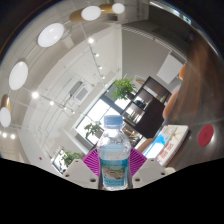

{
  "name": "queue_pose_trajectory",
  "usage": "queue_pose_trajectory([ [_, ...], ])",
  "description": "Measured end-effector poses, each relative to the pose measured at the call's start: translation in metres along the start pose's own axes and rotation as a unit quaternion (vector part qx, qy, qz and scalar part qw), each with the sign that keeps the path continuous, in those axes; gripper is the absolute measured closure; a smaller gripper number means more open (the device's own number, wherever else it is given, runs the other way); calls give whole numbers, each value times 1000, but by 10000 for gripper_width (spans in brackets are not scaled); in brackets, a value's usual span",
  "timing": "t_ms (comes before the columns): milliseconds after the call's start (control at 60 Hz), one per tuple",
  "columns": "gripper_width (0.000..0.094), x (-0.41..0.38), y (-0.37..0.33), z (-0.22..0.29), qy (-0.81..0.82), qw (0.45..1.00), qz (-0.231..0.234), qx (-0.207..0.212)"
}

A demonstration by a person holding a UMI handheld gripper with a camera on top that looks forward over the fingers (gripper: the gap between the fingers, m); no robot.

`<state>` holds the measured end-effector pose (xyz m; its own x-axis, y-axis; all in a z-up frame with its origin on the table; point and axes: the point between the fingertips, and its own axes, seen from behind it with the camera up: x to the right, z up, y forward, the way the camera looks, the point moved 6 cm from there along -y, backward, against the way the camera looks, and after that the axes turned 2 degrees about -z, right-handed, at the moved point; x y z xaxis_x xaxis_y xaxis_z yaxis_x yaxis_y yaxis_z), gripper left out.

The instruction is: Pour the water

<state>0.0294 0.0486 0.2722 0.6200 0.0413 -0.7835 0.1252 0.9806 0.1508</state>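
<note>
Clear plastic water bottle (115, 160) gripped between fingers (92, 163); plants (124, 88) beyond.

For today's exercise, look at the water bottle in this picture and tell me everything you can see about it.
The water bottle is clear plastic with a white cap and a blue-green label round its body. It stands upright relative to the hand-held gripper, between the two pink finger pads, which sit close against its sides. The view is tilted, with ceiling lights and a room behind it. Its base is hidden, so what it rests on cannot be seen. The water level is unclear.
</note>
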Motion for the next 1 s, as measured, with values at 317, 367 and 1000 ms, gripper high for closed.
queue_pose_trajectory([
  [317,605,101,10,88,-430,898,-94,-3],
  [367,605,119,11,97,-446,888,-110,-10],
  [1000,592,271,29,54,-423,890,-119,-122],
])
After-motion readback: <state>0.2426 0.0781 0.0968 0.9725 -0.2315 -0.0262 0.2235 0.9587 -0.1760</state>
